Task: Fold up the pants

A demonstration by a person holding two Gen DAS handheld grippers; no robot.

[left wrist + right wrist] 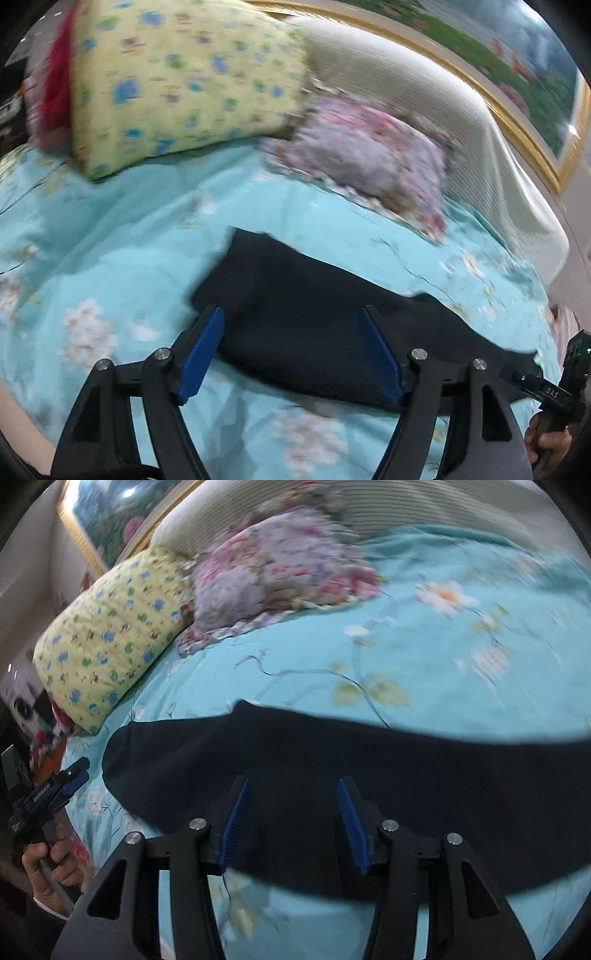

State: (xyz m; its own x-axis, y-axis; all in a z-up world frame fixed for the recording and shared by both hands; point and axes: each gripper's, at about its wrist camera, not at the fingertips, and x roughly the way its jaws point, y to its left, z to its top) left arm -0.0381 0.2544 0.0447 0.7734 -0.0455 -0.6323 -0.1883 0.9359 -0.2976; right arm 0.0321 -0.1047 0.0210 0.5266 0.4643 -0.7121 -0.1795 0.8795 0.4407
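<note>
Left wrist view: dark navy fabric pants (295, 314) lie flat on the light-blue floral bedsheet (110, 258), long axis crosswise to both grippers. Left gripper (291, 354) jaws open over one end; right gripper (291, 827) jaws open, empty, mid-length, equally near.

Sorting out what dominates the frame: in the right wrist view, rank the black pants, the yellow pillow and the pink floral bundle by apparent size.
1. black pants, though nearest the camera.
2. yellow pillow and pink floral bundle look about alike; blur prevents ranking.
</note>
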